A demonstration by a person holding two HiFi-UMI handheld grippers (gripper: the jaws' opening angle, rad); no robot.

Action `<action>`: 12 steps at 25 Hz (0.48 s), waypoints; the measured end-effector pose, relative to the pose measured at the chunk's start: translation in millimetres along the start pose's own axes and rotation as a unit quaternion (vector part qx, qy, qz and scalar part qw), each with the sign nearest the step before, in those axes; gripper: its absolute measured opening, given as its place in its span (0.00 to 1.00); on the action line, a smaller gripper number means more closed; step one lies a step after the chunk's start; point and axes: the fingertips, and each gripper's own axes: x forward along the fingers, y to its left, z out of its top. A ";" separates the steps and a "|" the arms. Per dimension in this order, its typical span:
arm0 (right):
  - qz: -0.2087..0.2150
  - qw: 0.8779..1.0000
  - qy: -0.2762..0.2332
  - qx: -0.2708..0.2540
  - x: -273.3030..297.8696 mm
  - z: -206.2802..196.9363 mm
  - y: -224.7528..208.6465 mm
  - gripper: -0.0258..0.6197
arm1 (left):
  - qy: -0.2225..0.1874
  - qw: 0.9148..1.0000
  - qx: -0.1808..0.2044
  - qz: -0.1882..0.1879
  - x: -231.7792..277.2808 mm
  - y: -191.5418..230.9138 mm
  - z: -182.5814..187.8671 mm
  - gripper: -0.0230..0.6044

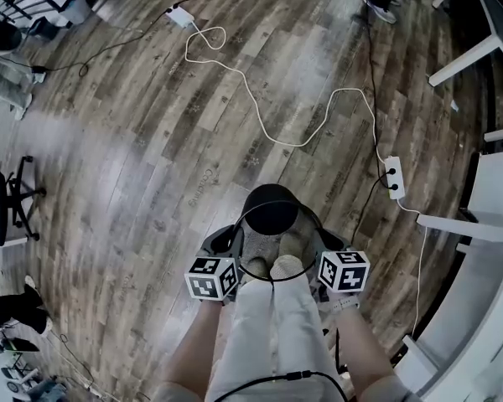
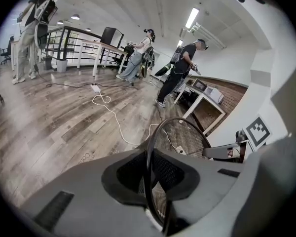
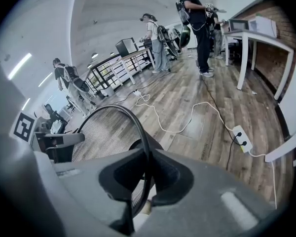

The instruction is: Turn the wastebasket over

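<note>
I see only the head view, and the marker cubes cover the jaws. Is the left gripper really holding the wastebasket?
Observer: Yes. In its own view the left gripper is shut on the thin black rim of the mesh wastebasket.
Operator: And the right one?
Observer: The right gripper is shut on the rim too.
Operator: Is somebody in front of us?
Observer: The right gripper view shows a person standing beside a white desk, past the power strip.
</note>
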 end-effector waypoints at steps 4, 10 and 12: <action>-0.001 1.000 -0.002 -0.003 -16.0 6.5 5.9 0.09 | -0.001 1.000 -0.003 -0.003 -12.6 -8.0 6.3 0.10; -0.005 1.000 -0.005 -0.002 -44.5 20.1 12.3 0.09 | -0.005 1.000 -0.004 -0.010 -32.3 -25.7 22.5 0.10; -0.006 1.000 -0.008 -0.002 -54.0 26.2 16.0 0.09 | -0.007 1.000 -0.005 -0.012 -39.4 -30.6 29.4 0.10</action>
